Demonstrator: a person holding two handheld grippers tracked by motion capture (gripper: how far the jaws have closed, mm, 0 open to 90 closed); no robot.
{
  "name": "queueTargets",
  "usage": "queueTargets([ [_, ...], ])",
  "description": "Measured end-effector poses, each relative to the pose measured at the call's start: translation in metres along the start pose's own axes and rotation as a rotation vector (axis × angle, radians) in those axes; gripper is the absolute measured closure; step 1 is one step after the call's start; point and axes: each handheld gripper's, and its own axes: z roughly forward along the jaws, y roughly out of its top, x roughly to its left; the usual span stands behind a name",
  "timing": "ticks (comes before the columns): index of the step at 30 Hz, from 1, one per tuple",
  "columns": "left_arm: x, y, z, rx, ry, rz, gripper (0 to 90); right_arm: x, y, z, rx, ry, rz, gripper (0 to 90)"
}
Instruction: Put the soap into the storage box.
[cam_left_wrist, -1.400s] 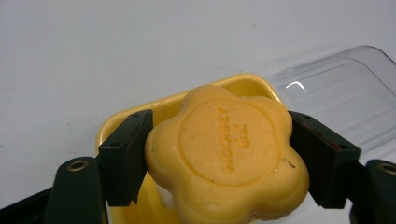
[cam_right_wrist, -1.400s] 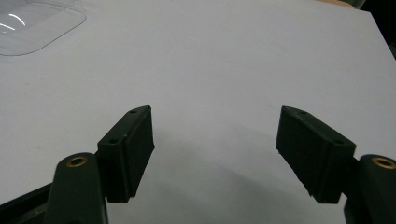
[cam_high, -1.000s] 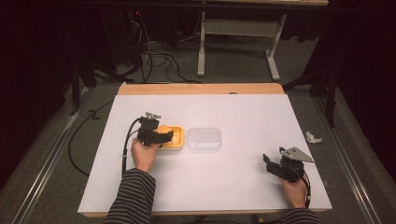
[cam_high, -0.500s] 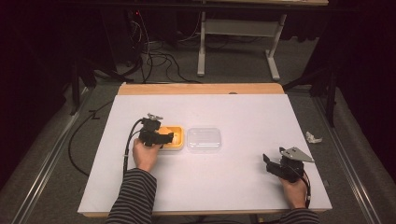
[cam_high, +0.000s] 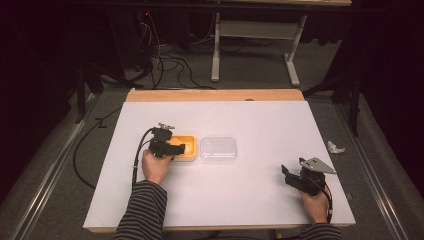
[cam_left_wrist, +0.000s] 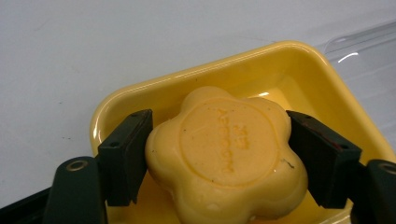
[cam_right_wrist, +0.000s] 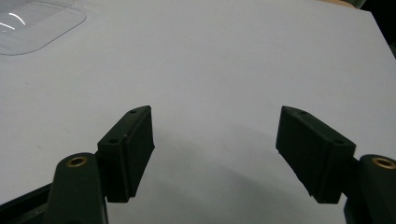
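Observation:
A yellow flower-shaped soap with stamped lettering lies in a yellow dish. My left gripper is shut on the soap, one black jaw pressing each side. From above, the left gripper reaches over the dish left of the table's middle. A clear plastic lid lies flat just right of the dish, touching or nearly touching it. My right gripper rests near the front right corner. It stands open over bare white surface with nothing between its jaws.
The white tabletop has a wooden strip along its far edge. The clear lid is at the far left of the right gripper view. A crumpled white scrap lies on the floor off the right edge. Cables trail left of the table.

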Motion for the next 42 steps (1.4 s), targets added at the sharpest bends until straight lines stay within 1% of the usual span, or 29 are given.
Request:
queueTargets([
  [4, 0.000, 0.000, -0.001, -0.001, 0.001, -0.002, 26.6, 0.000, 0.000, 0.000, 0.000, 0.002, 0.005, 28.1],
  [5, 0.001, 0.000, -0.002, -0.010, -0.005, -0.006, 26.4, 0.000, 0.000, 0.000, 0.000, 0.002, 0.004, 28.1],
  [6, 0.001, 0.000, -0.004, -0.019, -0.001, -0.005, 26.4, 0.000, 0.000, 0.000, 0.000, 0.003, 0.005, 28.1],
  [9, 0.001, 0.001, -0.009, -0.041, 0.001, 0.003, 26.5, 0.000, 0.000, 0.000, 0.000, 0.003, 0.003, 28.1],
  [12, 0.002, 0.001, -0.012, -0.045, -0.003, 0.002, 26.1, 0.000, 0.000, 0.000, -0.001, 0.001, 0.005, 28.1],
  [14, 0.002, 0.001, -0.014, -0.049, 0.001, 0.005, 26.0, 0.000, 0.000, 0.000, 0.002, 0.000, 0.004, 28.1],
  [19, 0.002, 0.000, -0.021, -0.068, -0.009, 0.007, 26.0, 0.000, 0.000, 0.000, 0.002, 0.000, 0.004, 28.1],
  [26, -0.003, -0.001, -0.033, -0.104, -0.022, 0.022, 26.0, 0.000, 0.000, 0.000, 0.001, 0.002, 0.000, 28.1],
  [29, -0.005, -0.001, -0.036, -0.106, -0.023, 0.034, 25.9, 0.000, 0.000, 0.000, 0.001, 0.002, -0.001, 28.1],
  [30, -0.005, -0.002, -0.037, -0.108, -0.016, 0.040, 25.9, 0.000, 0.000, 0.000, 0.001, 0.002, 0.000, 28.1],
  [35, -0.007, -0.002, -0.043, -0.130, -0.031, 0.043, 25.9, 0.000, 0.000, 0.000, 0.001, 0.002, 0.000, 28.1],
  [42, -0.012, -0.003, -0.046, -0.130, -0.020, 0.074, 25.8, 0.000, 0.000, 0.000, 0.000, 0.001, -0.002, 28.1],
])
